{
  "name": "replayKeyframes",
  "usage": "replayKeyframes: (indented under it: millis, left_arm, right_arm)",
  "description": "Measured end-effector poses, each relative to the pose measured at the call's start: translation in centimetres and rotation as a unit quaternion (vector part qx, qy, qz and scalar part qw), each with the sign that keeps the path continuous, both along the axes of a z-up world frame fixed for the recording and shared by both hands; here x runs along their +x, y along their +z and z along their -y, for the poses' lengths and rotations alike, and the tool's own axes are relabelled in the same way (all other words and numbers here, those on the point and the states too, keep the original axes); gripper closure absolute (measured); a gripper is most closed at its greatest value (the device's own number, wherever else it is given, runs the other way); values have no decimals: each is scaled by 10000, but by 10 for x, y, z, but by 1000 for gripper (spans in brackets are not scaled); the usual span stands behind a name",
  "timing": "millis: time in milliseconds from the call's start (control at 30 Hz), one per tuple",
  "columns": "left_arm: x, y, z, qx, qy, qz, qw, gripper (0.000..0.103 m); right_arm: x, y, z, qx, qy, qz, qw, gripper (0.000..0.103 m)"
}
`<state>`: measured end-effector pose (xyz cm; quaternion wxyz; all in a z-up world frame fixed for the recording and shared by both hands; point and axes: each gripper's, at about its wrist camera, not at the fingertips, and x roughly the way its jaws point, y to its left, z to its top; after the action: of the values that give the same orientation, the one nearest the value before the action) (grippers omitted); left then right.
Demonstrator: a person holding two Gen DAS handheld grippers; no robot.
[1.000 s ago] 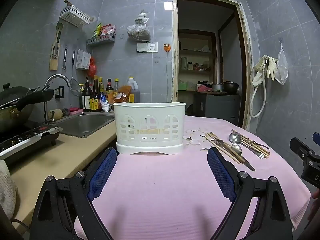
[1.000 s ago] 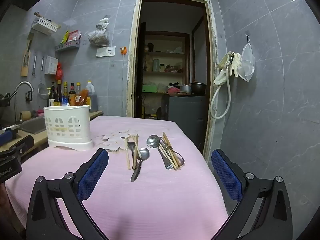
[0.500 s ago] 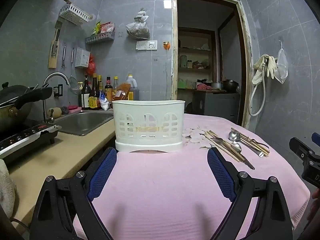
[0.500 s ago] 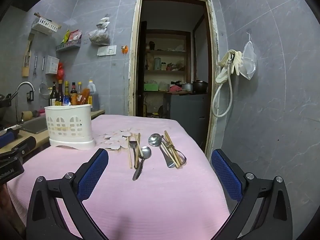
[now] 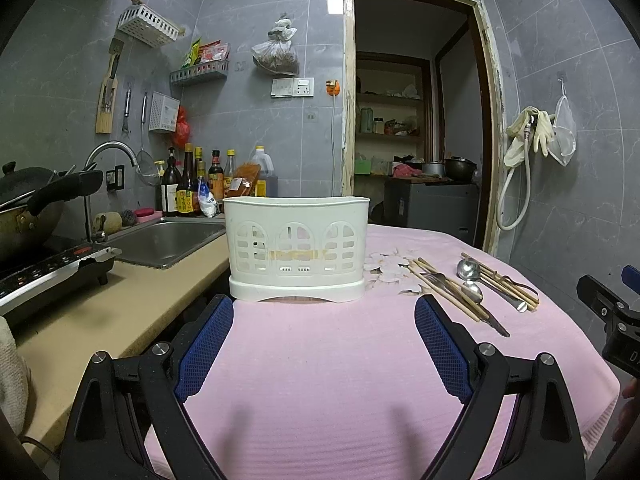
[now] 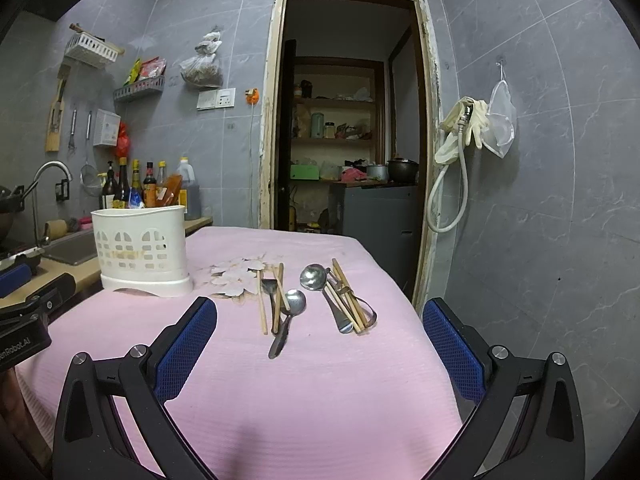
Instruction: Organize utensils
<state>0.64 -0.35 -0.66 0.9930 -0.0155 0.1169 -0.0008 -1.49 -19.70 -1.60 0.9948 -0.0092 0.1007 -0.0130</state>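
A table (image 5: pixel 320 380) under a pink cloth (image 6: pixel 320 392) carries everything; the cloth has a pale flower print (image 6: pixel 238 274) near its far side; a white caddy (image 5: pixel 297 248) stands upright at the far left edge, just beside the print; to the right of the print lie two loose groups of cutlery; the nearer group has chopsticks (image 6: pixel 262 308), a fork (image 6: pixel 269 286) and a spoon (image 6: pixel 295 304), partly crossing one another; the other group, just to its right, has a ladle (image 6: pixel 314 277) and more chopsticks (image 6: pixel 347 296) lying over it; the near half of the cloth is bare.
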Motion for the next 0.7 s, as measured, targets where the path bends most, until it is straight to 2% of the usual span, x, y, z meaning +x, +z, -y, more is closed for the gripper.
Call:
replayKeyframes:
  millis: [700]
  left_arm:
    - [0, -1, -1, -4, -6, -29, 10000, 14]
  right_arm:
    - [0, 0, 0, 4, 19, -22, 10000, 0]
